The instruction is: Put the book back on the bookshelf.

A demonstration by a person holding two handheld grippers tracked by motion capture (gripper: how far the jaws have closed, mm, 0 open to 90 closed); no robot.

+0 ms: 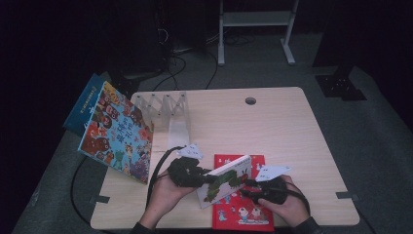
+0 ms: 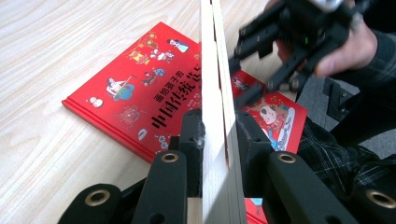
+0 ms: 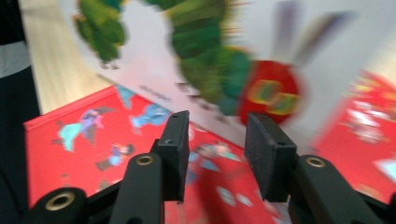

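Handover was under way: left gripper [image 1: 207, 176] clamped the white book [image 1: 225, 181] upright over the red book [image 1: 241, 214] near the table's [image 1: 272, 122] front edge; right gripper [image 3: 217, 140] gaped empty, released. Next, racking needs a steady carry.

Pale wooden table [image 1: 292, 126] on grey carpet [image 1: 380, 146], white metal frame [image 1: 255, 19] behind, dim surroundings.

Looks like lab or test room. Dark walls all round. Light wood bench [image 1: 272, 122] with cable hole [image 1: 250, 101]. Wires [image 1: 180, 66] on grey floor past far edge. White metal stand [image 1: 255, 29] behind. Black mount [image 1: 341, 83] by far right corner.
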